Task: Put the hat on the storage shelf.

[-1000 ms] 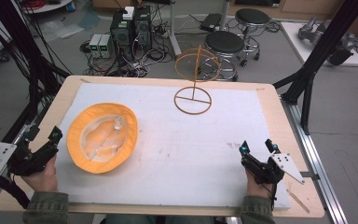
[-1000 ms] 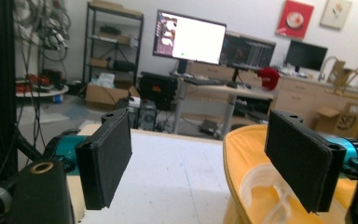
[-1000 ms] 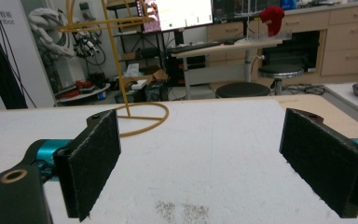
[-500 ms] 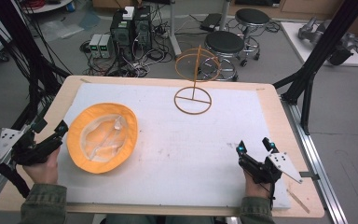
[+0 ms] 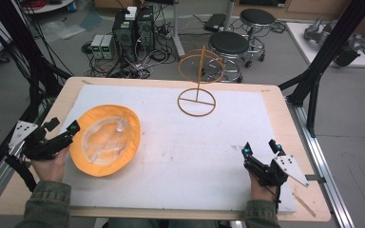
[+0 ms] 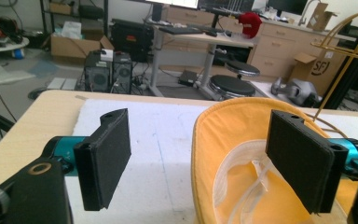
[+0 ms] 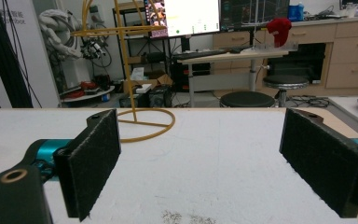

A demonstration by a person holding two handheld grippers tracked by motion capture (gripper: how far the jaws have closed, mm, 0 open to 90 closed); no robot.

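Jaws of the left gripper (image 5: 62,132) stand wide apart, straddling the near brim of the upturned orange cloth bucket hat (image 5: 105,139), one jaw inside its pale lining, holding nothing. Right of the hat, well apart on the white foam mat (image 5: 190,156), the right gripper (image 5: 260,148) hovers spread and empty. Beyond the hat stands the orange wire hat stand (image 5: 197,90).

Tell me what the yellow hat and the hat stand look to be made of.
Yellow hat: likely soft woven cloth, matte; its brim flops, and a pale lining and straps show inside. Hat stand: probably thin metal wire or rod, painted or coated mustard-gold, slightly glossy; it keeps rigid rings and a straight post.
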